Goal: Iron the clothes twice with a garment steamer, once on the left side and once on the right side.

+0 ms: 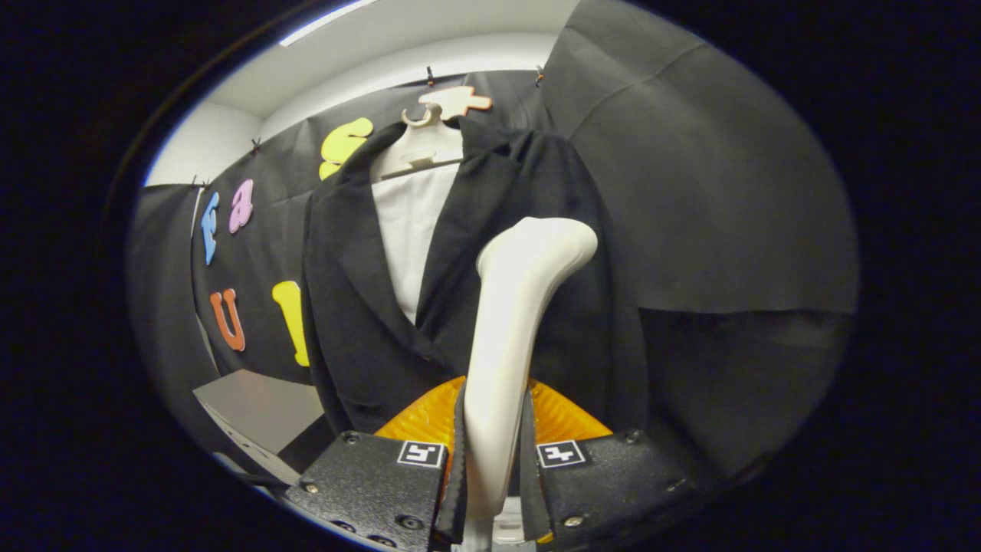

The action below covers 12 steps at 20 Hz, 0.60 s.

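The gripper (494, 468) is clenched on the handle of the garment steamer (510, 322), one finger pressing each side of the pale stem low down. The steamer rises from between the fingers toward 12 o'clock and bends at its top toward 1 o'clock, its rounded head lying over the right front panel of the jacket (536, 253); whether the head touches the cloth cannot be told. Just beyond the fingers, behind the stem, sits a ribbed orange part (571, 418) fanning out to either side.

The jacket is dark and hangs open on a pale hanger (418, 146) at 12 o'clock, with a white shirt (406, 230) showing in the gap between the lapels. The left panel falls toward 9 o'clock of the steamer, the right panel runs behind the steamer's head.

The room is a booth draped in black cloth (690, 169). To 3 o'clock of the jacket the cloth hangs in a large sheet, creased with a fold line, and its lower edge overlaps a darker stretch below. Small clips (430, 74) pin the cloth's top edge to a white wall (490, 57), which meets a pale ceiling (383, 38) carrying a bright strip light (326, 21) at 11 o'clock. At 8 o'clock of the fingers lies a flat grey surface (260, 406), angled, with a lighter edge
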Motion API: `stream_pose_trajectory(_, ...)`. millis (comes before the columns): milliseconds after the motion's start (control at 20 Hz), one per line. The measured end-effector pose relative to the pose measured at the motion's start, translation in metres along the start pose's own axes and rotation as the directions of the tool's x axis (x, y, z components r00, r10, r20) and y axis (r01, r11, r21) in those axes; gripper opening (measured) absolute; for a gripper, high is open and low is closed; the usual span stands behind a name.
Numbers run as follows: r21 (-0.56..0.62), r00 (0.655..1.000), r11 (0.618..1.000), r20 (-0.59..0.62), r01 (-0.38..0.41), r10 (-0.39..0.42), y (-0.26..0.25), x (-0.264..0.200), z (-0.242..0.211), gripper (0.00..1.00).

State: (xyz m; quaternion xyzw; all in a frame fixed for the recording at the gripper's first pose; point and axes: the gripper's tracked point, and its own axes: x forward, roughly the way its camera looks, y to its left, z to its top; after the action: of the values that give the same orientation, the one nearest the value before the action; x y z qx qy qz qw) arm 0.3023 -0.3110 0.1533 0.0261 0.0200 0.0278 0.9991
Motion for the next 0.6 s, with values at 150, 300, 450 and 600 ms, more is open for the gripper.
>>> stream_pose_trajectory(150,-0.002,0.999,1.000,-0.036,-0.014,0.014,0.007,-0.001,-0.020,0.31)
stream_pose_trajectory(300,-0.005,0.998,1.000,-0.066,-0.013,0.013,0.010,-0.002,-0.038,0.31)
stream_pose_trajectory(450,-0.005,0.995,1.000,-0.097,-0.008,0.008,0.012,-0.005,-0.056,0.31)
stream_pose_trajectory(600,-0.007,0.991,1.000,-0.132,0.001,-0.002,0.013,-0.008,-0.077,0.31)
